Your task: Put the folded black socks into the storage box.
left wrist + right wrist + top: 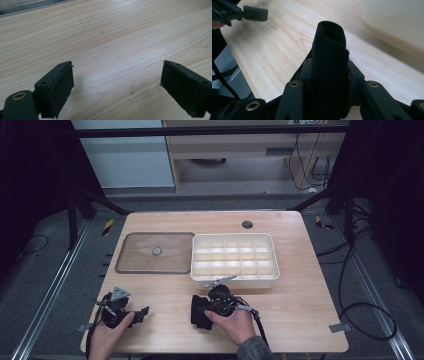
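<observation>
A folded black cloth (329, 65) was clamped upright between the right gripper (330, 75) jaws, near the compartment box (234, 279); the left gripper (117, 82) was left released.

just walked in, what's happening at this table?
A person works two handheld grippers. The right gripper is clamped on a black cloth roll just in front of the white divided tray. The left gripper rests open over bare table. The tray's clear lid lies beside it.

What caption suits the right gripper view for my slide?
Right gripper clamps a folded black fabric piece above the light wooden table.
</observation>
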A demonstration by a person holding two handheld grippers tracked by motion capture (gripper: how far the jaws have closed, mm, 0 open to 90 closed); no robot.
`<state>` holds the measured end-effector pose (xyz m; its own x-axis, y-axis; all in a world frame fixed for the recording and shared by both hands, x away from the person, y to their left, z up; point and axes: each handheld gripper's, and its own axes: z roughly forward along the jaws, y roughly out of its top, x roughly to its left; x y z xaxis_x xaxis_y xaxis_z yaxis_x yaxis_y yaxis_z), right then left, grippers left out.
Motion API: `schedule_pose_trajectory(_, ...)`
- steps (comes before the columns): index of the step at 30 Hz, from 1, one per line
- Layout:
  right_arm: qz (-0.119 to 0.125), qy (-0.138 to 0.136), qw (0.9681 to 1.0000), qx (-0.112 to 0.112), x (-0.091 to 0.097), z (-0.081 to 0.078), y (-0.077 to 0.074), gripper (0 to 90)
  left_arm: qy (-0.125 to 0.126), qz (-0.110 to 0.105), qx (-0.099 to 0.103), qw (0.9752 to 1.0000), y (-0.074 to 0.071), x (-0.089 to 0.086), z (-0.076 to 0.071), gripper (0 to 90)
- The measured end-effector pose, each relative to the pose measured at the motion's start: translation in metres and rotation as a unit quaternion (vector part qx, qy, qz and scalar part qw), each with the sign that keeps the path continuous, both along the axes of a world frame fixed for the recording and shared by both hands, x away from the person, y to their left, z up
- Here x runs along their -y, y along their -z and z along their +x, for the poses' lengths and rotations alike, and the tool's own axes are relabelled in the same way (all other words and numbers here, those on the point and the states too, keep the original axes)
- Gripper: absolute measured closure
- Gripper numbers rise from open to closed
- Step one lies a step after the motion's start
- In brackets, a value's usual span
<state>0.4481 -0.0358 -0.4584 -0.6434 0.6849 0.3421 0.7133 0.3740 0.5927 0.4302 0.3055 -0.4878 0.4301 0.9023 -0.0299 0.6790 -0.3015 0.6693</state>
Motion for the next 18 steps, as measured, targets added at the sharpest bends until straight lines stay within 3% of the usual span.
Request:
schedule_pose_trajectory(8, -0.022, 0.016, 0.9989, 0.038, 0.039, -0.005, -0.036, 66.0, -0.001, 0.008, -0.017, 0.9998, 0.009, -0.002, 0.004, 7.2)
schedule_pose_trajectory(13, -0.027, 0.035, 0.9975, 0.055, 0.065, -0.006, -0.056, 65.8, 0.000, 0.013, -0.012, 0.9998, 0.011, -0.001, 0.005, 4.3)
schedule_pose_trajectory(18, -0.029, 0.058, 0.9954, 0.071, 0.087, -0.007, -0.072, 65.7, 0.011, 0.021, 0.006, 0.9997, 0.015, -0.001, 0.003, 1.3)
